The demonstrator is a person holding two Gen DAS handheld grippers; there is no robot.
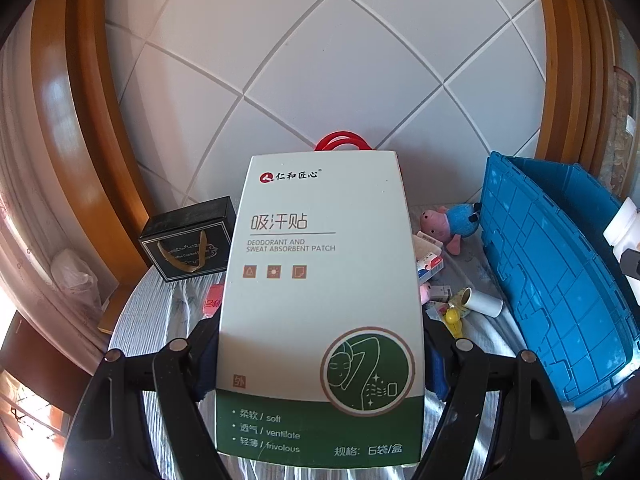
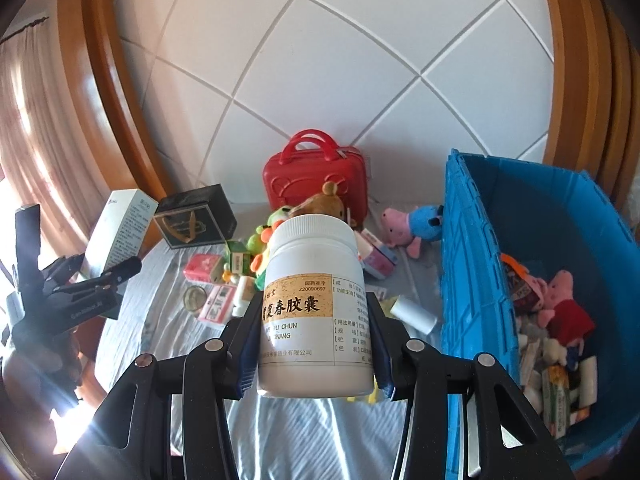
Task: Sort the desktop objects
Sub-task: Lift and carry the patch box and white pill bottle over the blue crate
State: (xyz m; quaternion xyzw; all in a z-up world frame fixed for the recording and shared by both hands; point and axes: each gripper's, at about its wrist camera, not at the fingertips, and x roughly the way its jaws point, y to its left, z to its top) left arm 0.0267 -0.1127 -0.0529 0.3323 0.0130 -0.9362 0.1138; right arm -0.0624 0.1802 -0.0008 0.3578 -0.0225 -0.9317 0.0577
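My left gripper (image 1: pixel 320 364) is shut on a white and green sweat-patch box (image 1: pixel 320 280), held upright above the table; the box also shows at the left of the right wrist view (image 2: pixel 120 232). My right gripper (image 2: pixel 314 340) is shut on a white medicine bottle (image 2: pixel 314 300) with a tan label, held above the table just left of the blue crate (image 2: pixel 472 280). The crate (image 1: pixel 560 280) holds plush toys (image 2: pixel 560 304) and several small boxes. Loose items lie on the table: a pink pig plush (image 2: pixel 408 224), a white roll (image 2: pixel 414 312), small packets (image 2: pixel 204 268).
A red toy suitcase (image 2: pixel 316 176) stands at the back by the tiled wall. A black gift bag (image 2: pixel 196 216) stands at the back left. A bear and green plush (image 2: pixel 280 220) lie mid-table. The round table has a grey cloth (image 2: pixel 320 420). Wooden frames flank both sides.
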